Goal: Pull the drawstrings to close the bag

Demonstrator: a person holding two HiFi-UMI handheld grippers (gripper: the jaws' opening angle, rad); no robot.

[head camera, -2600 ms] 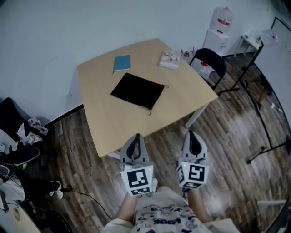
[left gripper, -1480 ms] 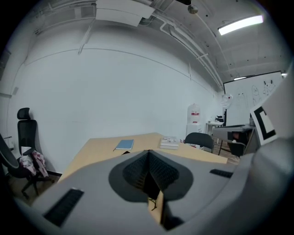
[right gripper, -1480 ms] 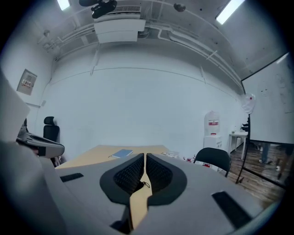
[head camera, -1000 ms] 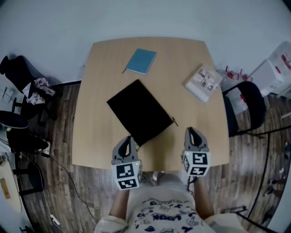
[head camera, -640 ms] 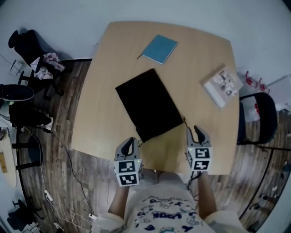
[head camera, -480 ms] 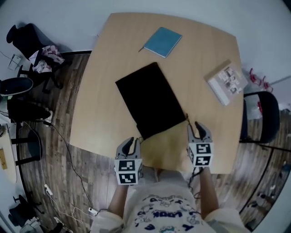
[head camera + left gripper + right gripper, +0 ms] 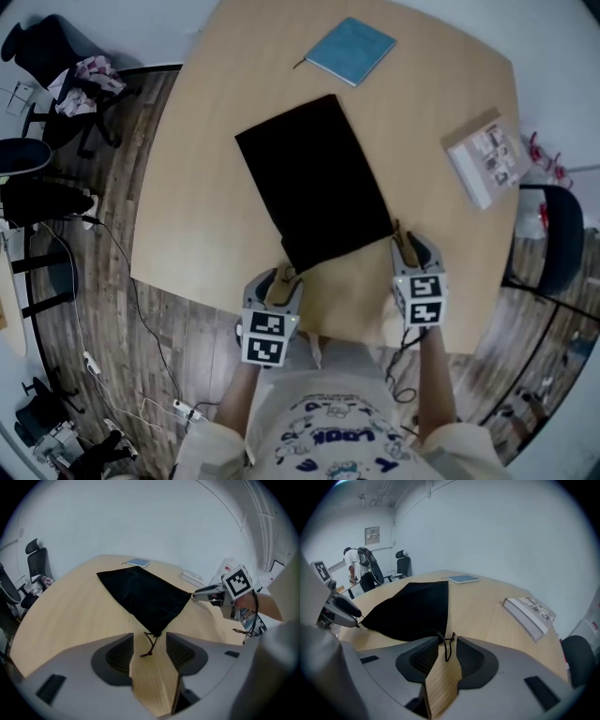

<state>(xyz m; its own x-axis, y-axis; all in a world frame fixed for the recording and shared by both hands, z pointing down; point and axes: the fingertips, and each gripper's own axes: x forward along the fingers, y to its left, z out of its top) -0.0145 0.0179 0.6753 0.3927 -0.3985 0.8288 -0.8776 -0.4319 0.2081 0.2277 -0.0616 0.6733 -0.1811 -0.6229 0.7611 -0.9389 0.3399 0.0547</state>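
Observation:
A flat black drawstring bag (image 7: 314,178) lies on the wooden table (image 7: 202,234), its mouth edge toward me. My left gripper (image 7: 278,279) sits at the bag's near left corner with its jaws opening. In the left gripper view the left cord (image 7: 150,644) lies loose between the pads of the gripper (image 7: 150,639), untouched. My right gripper (image 7: 411,244) is at the near right corner, jaws opening too. In the right gripper view the right cord (image 7: 449,648) hangs in the gap of the gripper (image 7: 447,644), and the pads do not press it.
A blue notebook (image 7: 352,50) lies at the table's far side and a white book (image 7: 486,171) near its right edge. A black chair (image 7: 555,246) stands right of the table. More chairs and cables are on the floor at the left. A person (image 7: 361,566) stands far off.
Both grippers moved forward to the bag's near corners and their jaws went from shut to open. The head view shifted so the table sits higher and closer.

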